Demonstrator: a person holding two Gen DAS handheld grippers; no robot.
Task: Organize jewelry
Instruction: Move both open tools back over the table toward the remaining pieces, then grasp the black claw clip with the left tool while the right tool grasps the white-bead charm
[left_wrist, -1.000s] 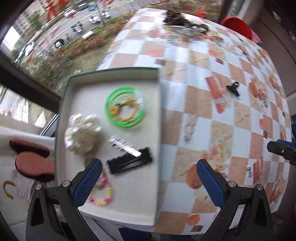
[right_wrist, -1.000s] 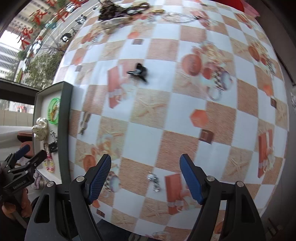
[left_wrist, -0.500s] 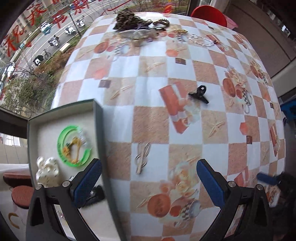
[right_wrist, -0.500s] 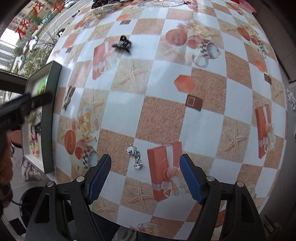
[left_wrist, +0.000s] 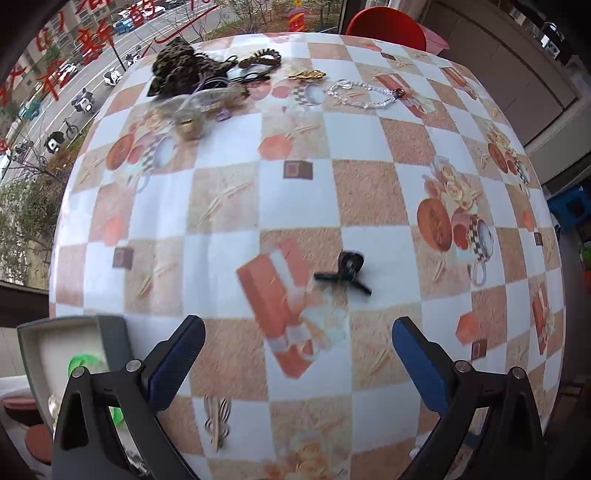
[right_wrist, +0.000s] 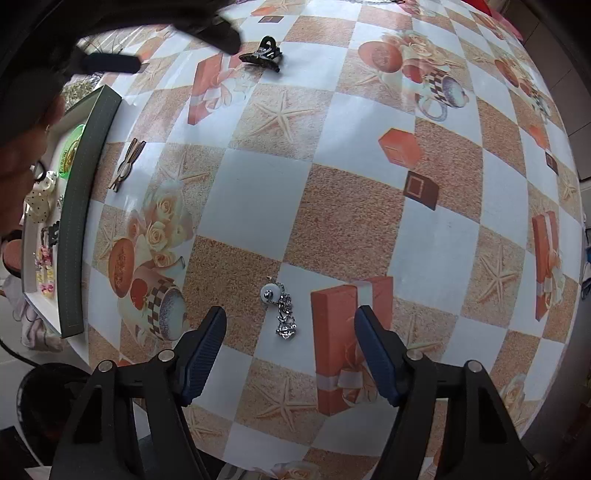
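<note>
Left gripper (left_wrist: 295, 350) hangs above the checked tablecloth (left_wrist: 369, 192), jaws spread wide and empty, with the black claw clip (left_wrist: 343, 271) lying on the cloth ahead between its fingers. Right gripper (right_wrist: 290, 350) is likewise wide open and holds nothing; the silver pendant (right_wrist: 280, 310) lies on the cloth just beyond its fingertips. The grey tray (right_wrist: 83, 221) sits at the left table edge holding a green ring (right_wrist: 70, 151); its lettering is unreadable.

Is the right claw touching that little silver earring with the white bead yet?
Apart. The right wrist view shows the right claw open, with bare tablecloth between each blue finger and the silver earring.
</note>
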